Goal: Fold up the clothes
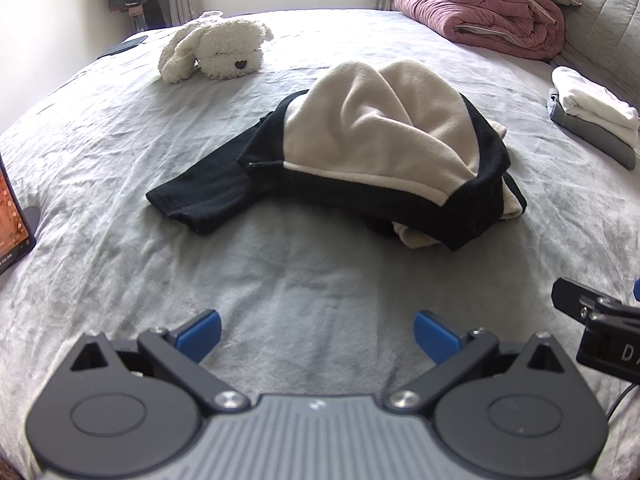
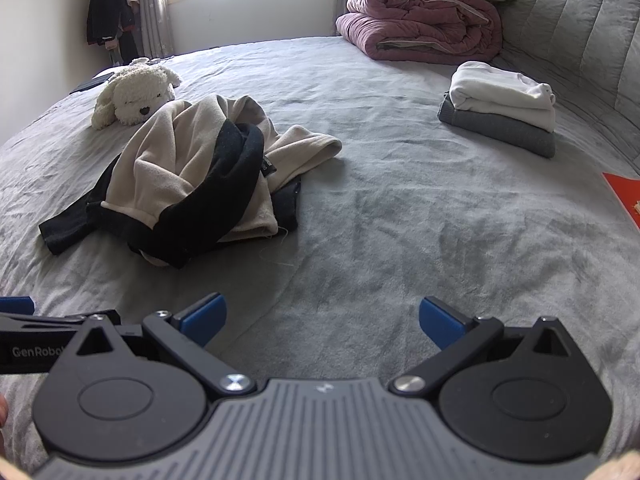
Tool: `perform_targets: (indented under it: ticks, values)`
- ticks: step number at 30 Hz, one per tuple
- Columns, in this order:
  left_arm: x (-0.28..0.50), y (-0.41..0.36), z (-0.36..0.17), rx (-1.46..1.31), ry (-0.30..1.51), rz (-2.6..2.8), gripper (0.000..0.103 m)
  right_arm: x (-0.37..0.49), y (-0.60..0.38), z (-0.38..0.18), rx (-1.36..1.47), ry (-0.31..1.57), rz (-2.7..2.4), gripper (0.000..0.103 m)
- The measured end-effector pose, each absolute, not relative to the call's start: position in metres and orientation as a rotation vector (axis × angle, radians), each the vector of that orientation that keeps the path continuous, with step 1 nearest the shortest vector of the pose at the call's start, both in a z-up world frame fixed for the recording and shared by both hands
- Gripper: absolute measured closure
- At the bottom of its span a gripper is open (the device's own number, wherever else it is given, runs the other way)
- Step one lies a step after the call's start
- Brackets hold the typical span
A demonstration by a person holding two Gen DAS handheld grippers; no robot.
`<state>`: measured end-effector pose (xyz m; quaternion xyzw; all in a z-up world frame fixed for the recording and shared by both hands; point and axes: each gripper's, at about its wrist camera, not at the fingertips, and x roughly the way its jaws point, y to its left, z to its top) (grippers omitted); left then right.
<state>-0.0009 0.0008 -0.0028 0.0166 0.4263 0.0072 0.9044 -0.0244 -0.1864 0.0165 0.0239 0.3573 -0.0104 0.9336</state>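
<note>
black-and-cream garment (image 1: pixel 360 152) lies crumpled mid-bed (image 1: pixel 280 280), well ahead of left claw (image 1: pixel 317 334), ahead-left of right claw (image 2: pixel 322 320). both claws spread apart, gripping nothing.

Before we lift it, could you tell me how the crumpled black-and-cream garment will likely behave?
The black-and-cream garment looks like soft fleece, heaped in loose folds, so it will probably droop. Its black sleeve trails out and may dangle. It seems light.
</note>
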Motion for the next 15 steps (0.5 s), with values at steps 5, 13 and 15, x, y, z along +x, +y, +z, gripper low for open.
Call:
perform_targets:
  ticks: [5, 13, 15]
  values:
    - [-0.0008, 0.0001, -0.0028, 0.036, 0.882, 0.014, 0.000, -0.0245, -0.1859, 0.0163, 0.048, 0.731, -0.021, 0.000]
    - [-0.0008, -0.0003, -0.0037, 0.037, 0.884, 0.014, 0.000, -0.0247, -0.1850, 0.0156, 0.043, 0.733, -0.019, 0.000]
    - [-0.0009, -0.0004, -0.0036, 0.037, 0.884, 0.014, 0.000, -0.0245, -0.1849, 0.0156, 0.044, 0.734, -0.020, 0.000]
